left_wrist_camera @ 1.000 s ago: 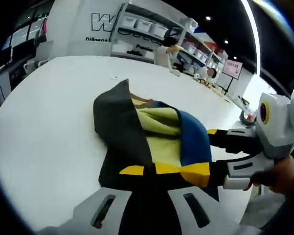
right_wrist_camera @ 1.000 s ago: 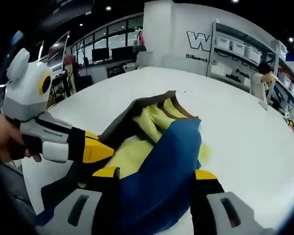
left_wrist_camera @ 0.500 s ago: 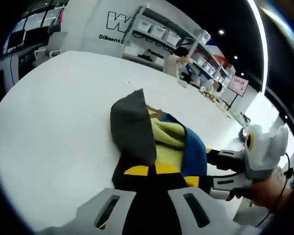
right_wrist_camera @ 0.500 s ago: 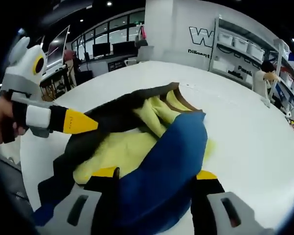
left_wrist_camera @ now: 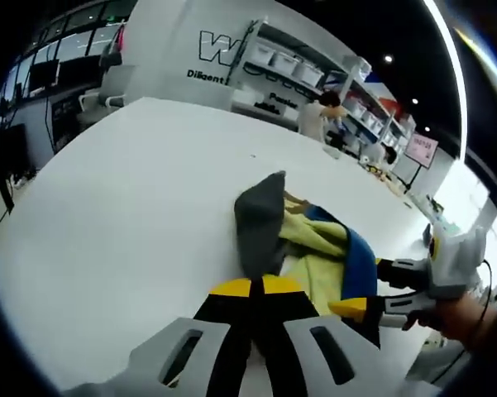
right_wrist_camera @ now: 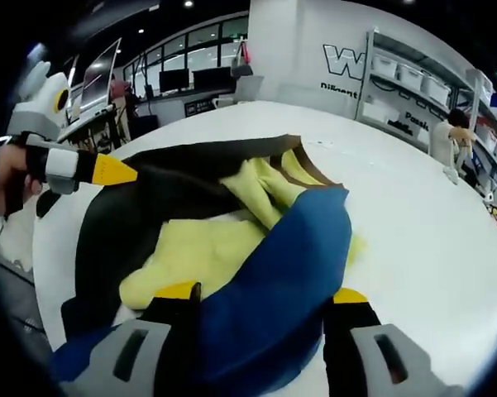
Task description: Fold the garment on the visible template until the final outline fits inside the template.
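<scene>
You hold the crumpled black, yellow and blue cloth garment [right_wrist_camera: 256, 248] spread on the white round desk [left_wrist_camera: 132, 190], left tool [left_wrist_camera: 256, 287] pinching black fabric, right tool [right_wrist_camera: 260, 291] clamping blue, so likely flatten it before folding.

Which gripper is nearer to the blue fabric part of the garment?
Right. The right gripper has the blue fabric part between its jaws; the left gripper pinches the dark grey fabric part, on the garment's far side.

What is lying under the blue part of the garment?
Under the blue part, yellow fabric and the white table show at its edges. Anything further beneath is covered.
</scene>
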The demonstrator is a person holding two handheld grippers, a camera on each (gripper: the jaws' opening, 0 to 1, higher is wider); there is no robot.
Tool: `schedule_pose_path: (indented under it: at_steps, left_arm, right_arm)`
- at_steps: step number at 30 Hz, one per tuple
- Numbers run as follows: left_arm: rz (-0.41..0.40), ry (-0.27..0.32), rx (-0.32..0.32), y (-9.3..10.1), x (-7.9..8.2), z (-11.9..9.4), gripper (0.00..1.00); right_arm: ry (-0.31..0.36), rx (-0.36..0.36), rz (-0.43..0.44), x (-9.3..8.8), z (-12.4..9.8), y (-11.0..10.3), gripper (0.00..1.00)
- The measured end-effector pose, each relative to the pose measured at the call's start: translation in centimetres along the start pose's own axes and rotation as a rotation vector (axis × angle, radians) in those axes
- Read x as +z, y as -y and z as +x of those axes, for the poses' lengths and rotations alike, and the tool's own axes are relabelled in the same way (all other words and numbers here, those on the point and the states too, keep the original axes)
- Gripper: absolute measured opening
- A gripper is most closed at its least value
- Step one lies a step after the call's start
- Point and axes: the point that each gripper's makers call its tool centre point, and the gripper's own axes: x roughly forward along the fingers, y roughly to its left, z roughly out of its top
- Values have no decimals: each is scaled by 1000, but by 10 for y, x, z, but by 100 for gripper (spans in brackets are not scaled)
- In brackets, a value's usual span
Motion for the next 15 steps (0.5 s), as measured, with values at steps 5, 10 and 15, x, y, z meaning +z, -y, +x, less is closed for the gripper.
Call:
schedule_pose_path:
  at_steps: [5, 10, 15]
  left_arm:
    - [10, -9, 24, -16, 0, 0, 0]
    - [31, -34, 43, -33, -2, 2, 0]
    - [39, -53, 53, -49, 1, 4, 0]
  right_arm:
    - [-1, 8, -19, -1, -1, 0, 58]
    - [1, 20, -25, -3, -2, 1, 58]
    - [-1, 38, -46, -4, -2, 0, 57]
